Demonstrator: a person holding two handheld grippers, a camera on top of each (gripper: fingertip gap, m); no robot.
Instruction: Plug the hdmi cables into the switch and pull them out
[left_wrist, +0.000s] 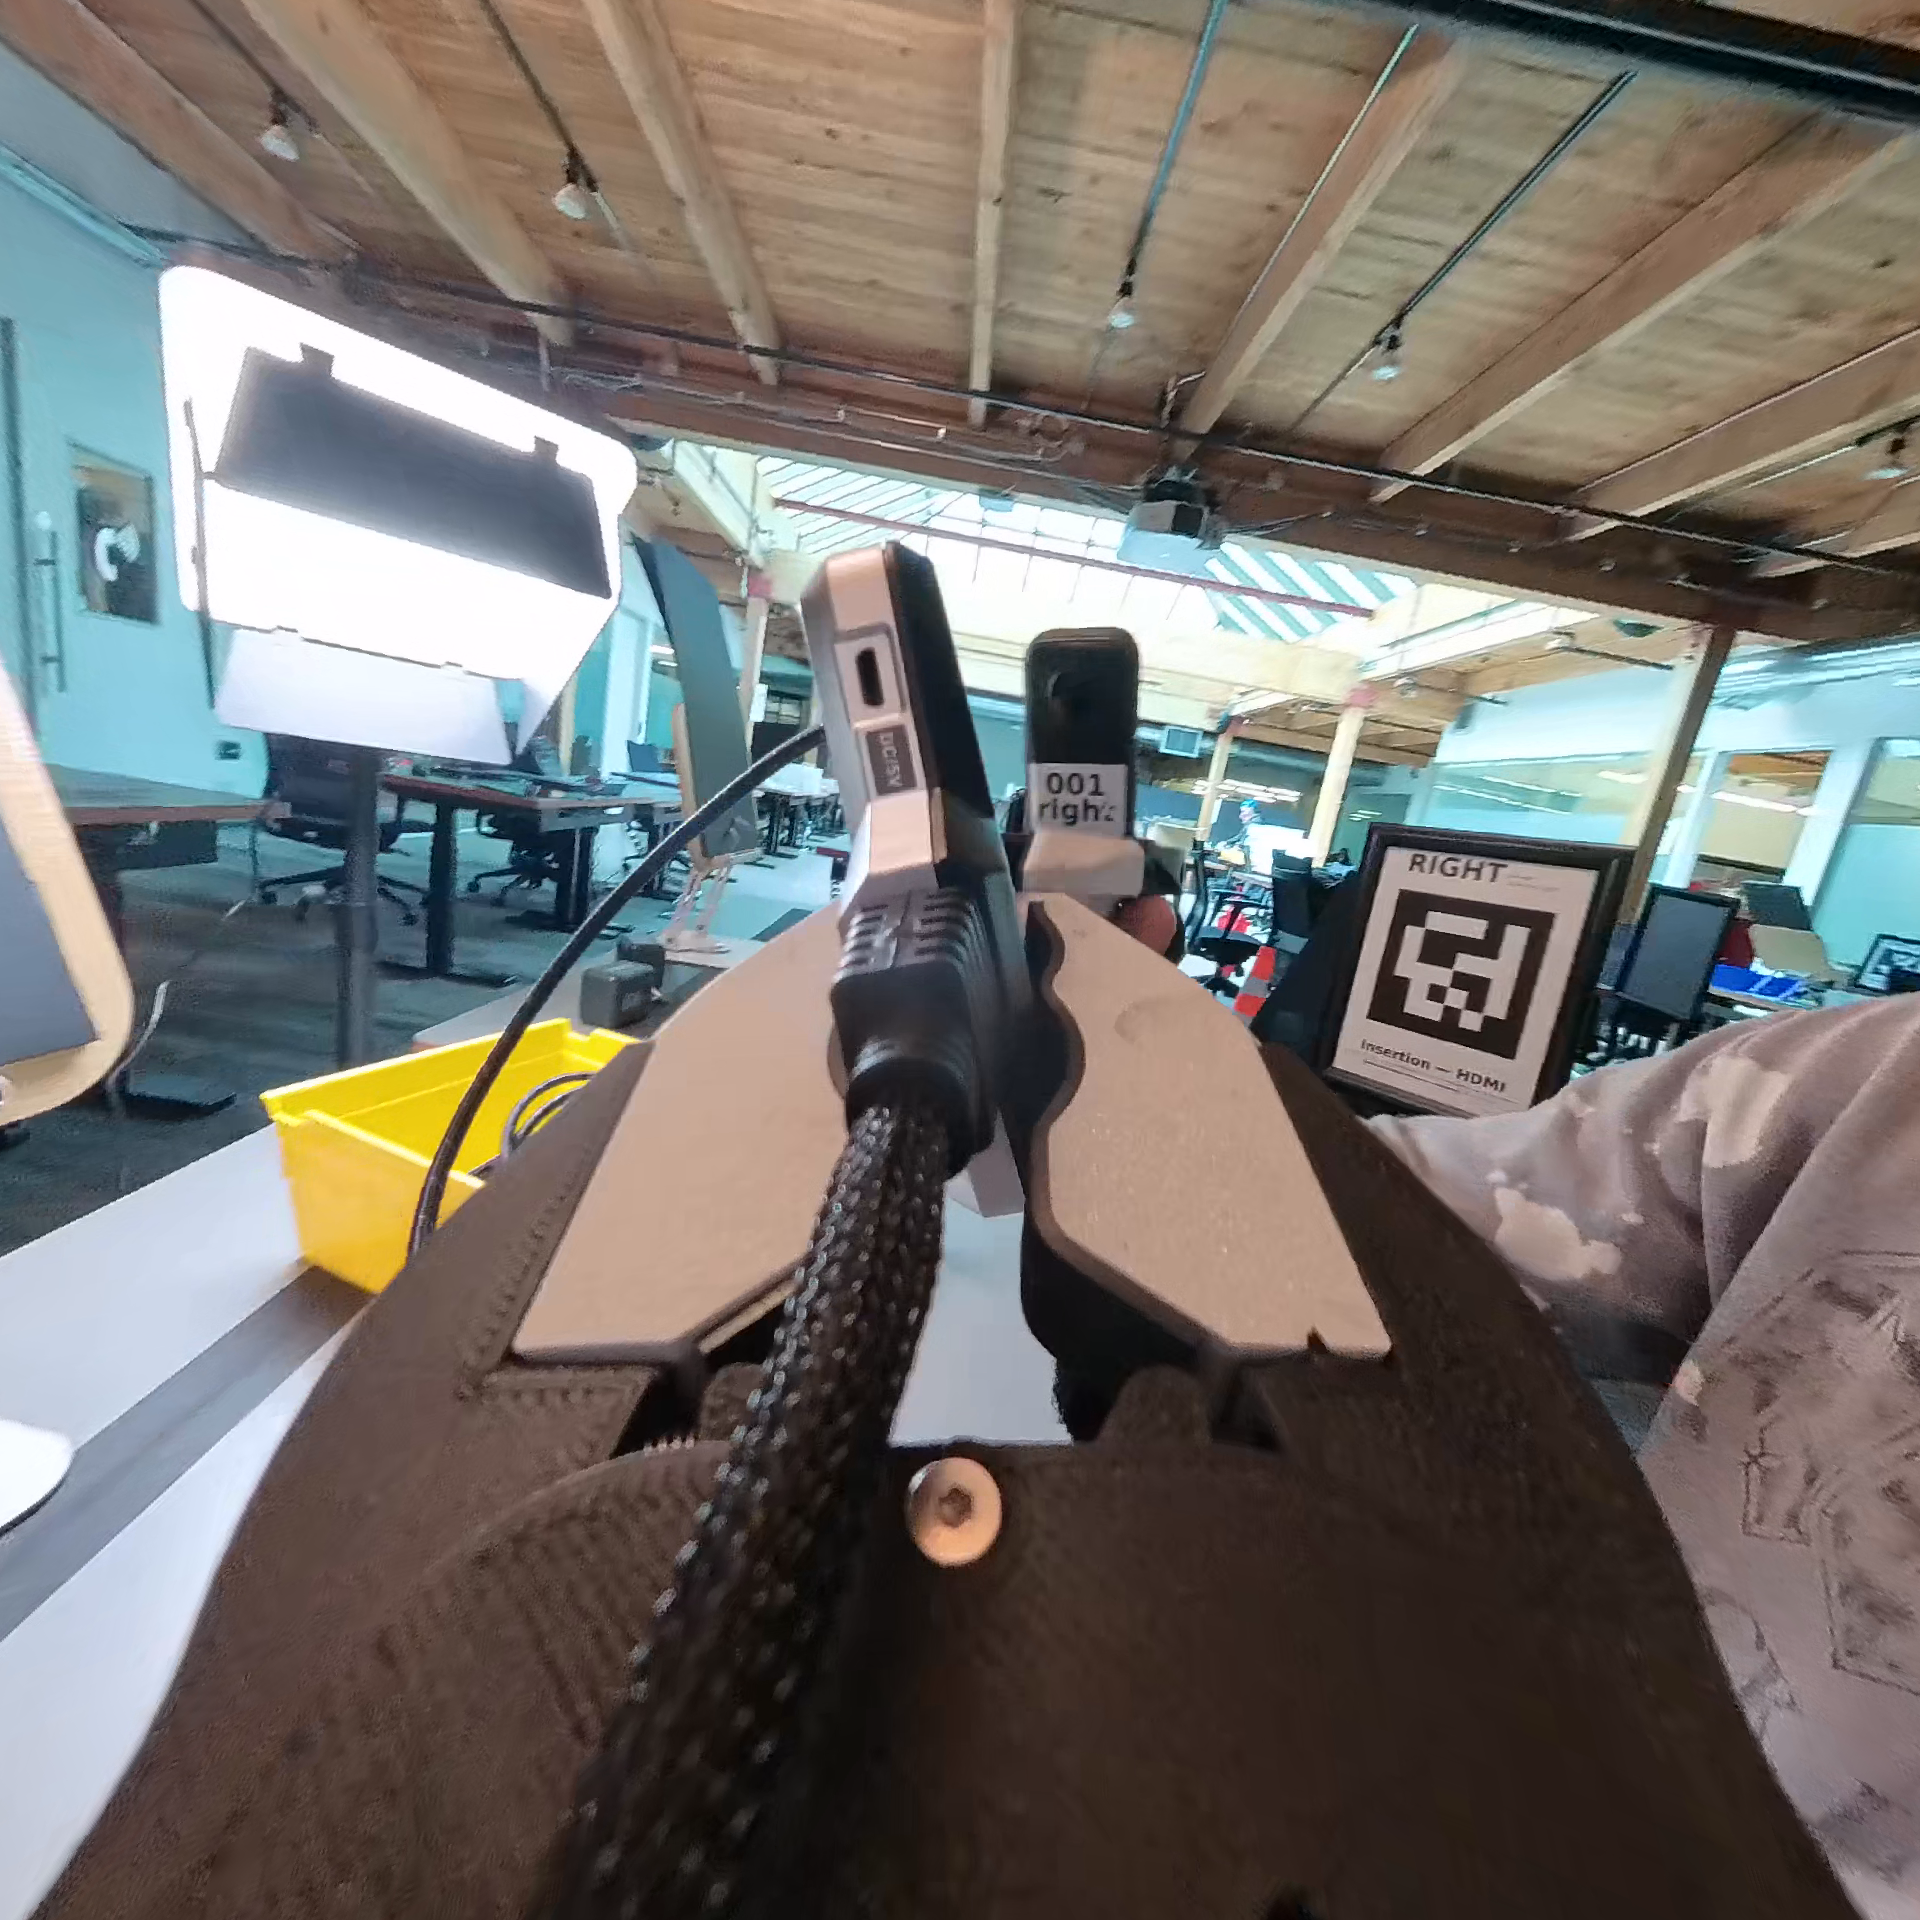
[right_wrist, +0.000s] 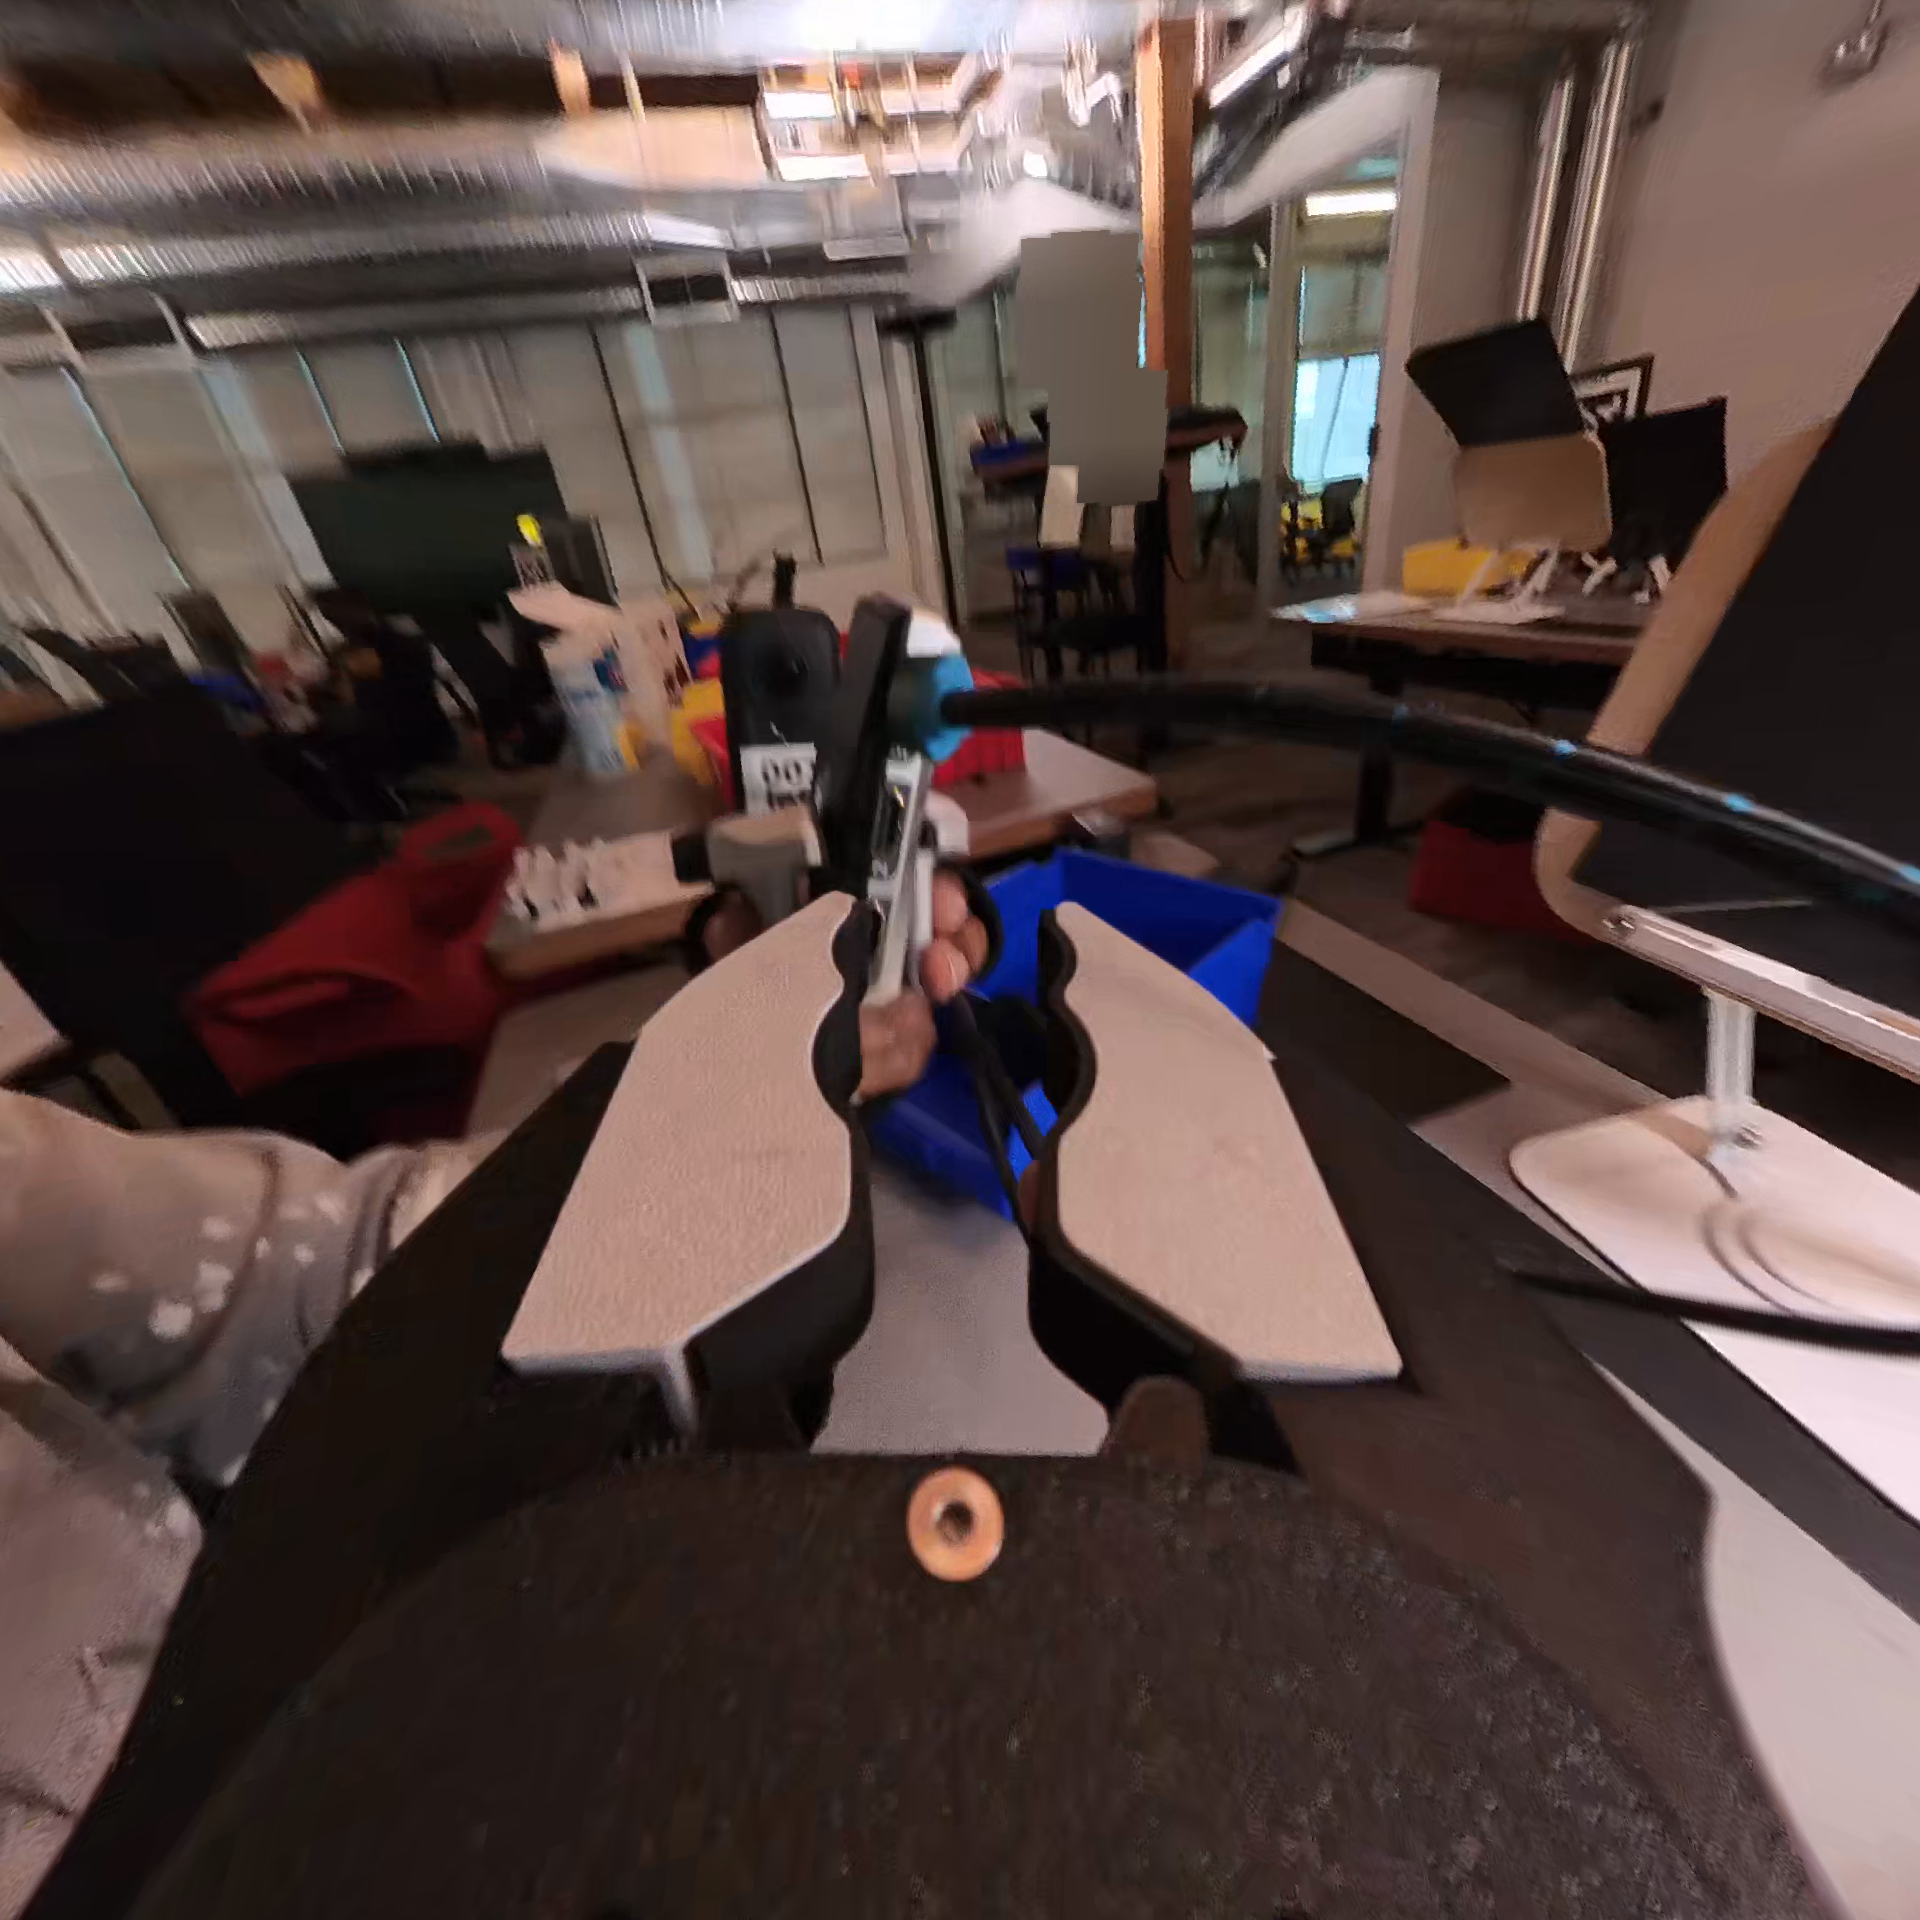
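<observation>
My left gripper (left_wrist: 935, 935) is shut on the black plug (left_wrist: 904, 997) of a braided HDMI cable (left_wrist: 852, 1299), which runs back between the fingers. The plug sits in the lower end of the silver and black switch (left_wrist: 883, 665), which stands upright past the fingertips. A thin black cable (left_wrist: 582, 956) leaves the switch's side. In the right wrist view the switch (right_wrist: 868, 717) is just beyond my open, empty right gripper (right_wrist: 951, 925). A blue-ended plug (right_wrist: 935, 707) on a black blue-flecked cable (right_wrist: 1351, 727) is in the switch's upper side.
A yellow bin (left_wrist: 353, 1143) sits on the white table (left_wrist: 125, 1299) at left. A framed marker sign (left_wrist: 1475, 966) stands at right, a bright studio light (left_wrist: 395, 520) at left. A blue bin (right_wrist: 1174, 925) lies beyond the right gripper. A board stand's white base (right_wrist: 1621, 1174) is at right.
</observation>
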